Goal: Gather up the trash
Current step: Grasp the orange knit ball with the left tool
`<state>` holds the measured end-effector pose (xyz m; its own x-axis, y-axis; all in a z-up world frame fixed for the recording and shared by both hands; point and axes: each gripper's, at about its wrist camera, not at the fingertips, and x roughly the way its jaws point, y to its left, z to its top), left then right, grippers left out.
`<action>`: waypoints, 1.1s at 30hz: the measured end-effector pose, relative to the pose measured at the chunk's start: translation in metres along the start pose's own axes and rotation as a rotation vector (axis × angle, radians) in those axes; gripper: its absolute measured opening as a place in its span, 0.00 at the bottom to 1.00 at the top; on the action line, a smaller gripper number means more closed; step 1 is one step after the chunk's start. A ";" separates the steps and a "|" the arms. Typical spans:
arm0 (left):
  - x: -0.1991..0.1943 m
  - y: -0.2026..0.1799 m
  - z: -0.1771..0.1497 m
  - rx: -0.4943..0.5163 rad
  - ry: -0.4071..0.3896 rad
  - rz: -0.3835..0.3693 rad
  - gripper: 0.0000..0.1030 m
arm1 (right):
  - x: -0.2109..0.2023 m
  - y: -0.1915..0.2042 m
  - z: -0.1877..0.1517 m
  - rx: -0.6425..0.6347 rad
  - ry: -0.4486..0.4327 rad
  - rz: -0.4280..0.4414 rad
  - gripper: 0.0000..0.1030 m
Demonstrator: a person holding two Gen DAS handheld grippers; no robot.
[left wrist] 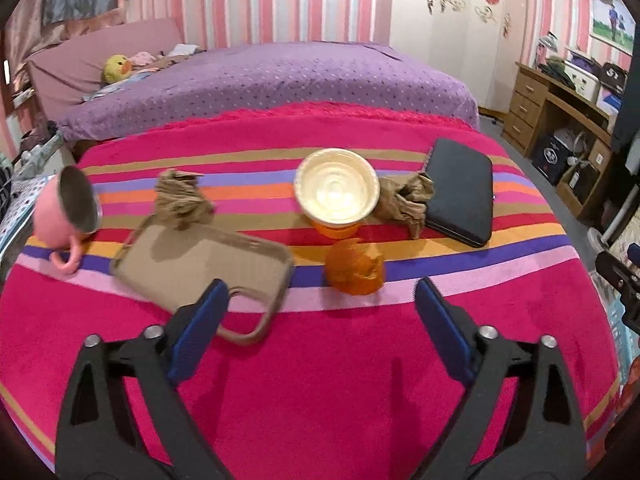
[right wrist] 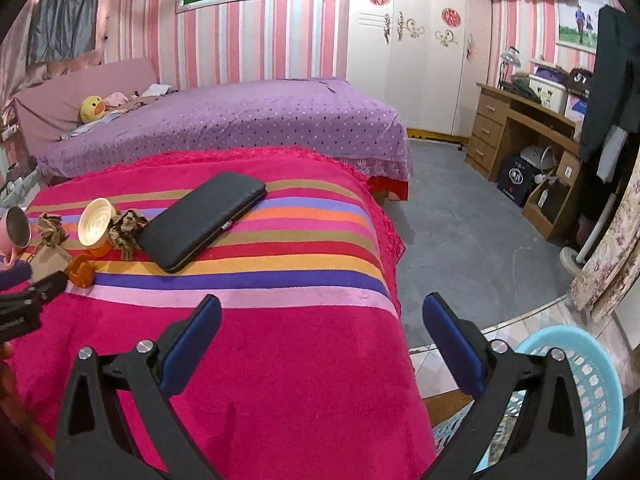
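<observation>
now | orange wad (left wrist: 354,267) ahead between left tool (left wrist: 322,302) jaws | untouched

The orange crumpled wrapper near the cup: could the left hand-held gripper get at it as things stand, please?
Probably yes: the left hand-held gripper is open and empty, the orange crumpled wrapper lies just ahead, and only bare blanket lies between.

Pink mug (left wrist: 66,212): lay tipped on the striped blanket (left wrist: 320,360).
Black case (left wrist: 460,192): flat, possibly a wallet.
Duck toy (right wrist: 91,109): on the purple bed (right wrist: 240,120).
Desk (right wrist: 520,140): beside the wardrobe (right wrist: 416,48).
</observation>
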<state>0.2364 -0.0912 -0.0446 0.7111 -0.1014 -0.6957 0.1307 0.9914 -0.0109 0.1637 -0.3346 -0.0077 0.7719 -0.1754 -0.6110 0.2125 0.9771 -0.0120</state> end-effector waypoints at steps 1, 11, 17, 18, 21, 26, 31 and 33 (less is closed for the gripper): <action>0.003 -0.003 0.001 0.010 0.006 -0.004 0.80 | 0.001 0.000 0.000 0.004 0.003 0.001 0.95; 0.032 -0.017 0.004 0.052 0.087 -0.026 0.29 | 0.003 -0.001 -0.002 0.024 0.013 0.014 0.95; 0.008 0.000 0.003 0.029 0.035 -0.035 0.25 | -0.006 0.016 -0.005 -0.010 -0.012 0.035 0.95; 0.001 0.004 0.002 0.034 0.022 -0.031 0.25 | -0.007 0.022 -0.006 -0.021 -0.016 0.045 0.95; -0.016 0.026 0.002 0.036 -0.013 0.008 0.25 | -0.007 0.045 -0.008 -0.068 -0.014 0.065 0.95; -0.029 0.078 0.007 -0.036 -0.004 0.048 0.25 | 0.002 0.097 0.004 -0.139 -0.011 0.113 0.95; -0.038 0.120 0.013 -0.088 -0.033 0.079 0.25 | 0.015 0.152 0.019 -0.211 -0.027 0.142 0.95; -0.038 0.135 0.013 -0.105 -0.033 0.100 0.25 | 0.021 0.169 0.022 -0.263 -0.036 0.125 0.95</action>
<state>0.2364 0.0458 -0.0100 0.7398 -0.0026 -0.6728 -0.0140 0.9997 -0.0193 0.2290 -0.1762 -0.0054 0.8043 -0.0516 -0.5920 -0.0441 0.9883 -0.1460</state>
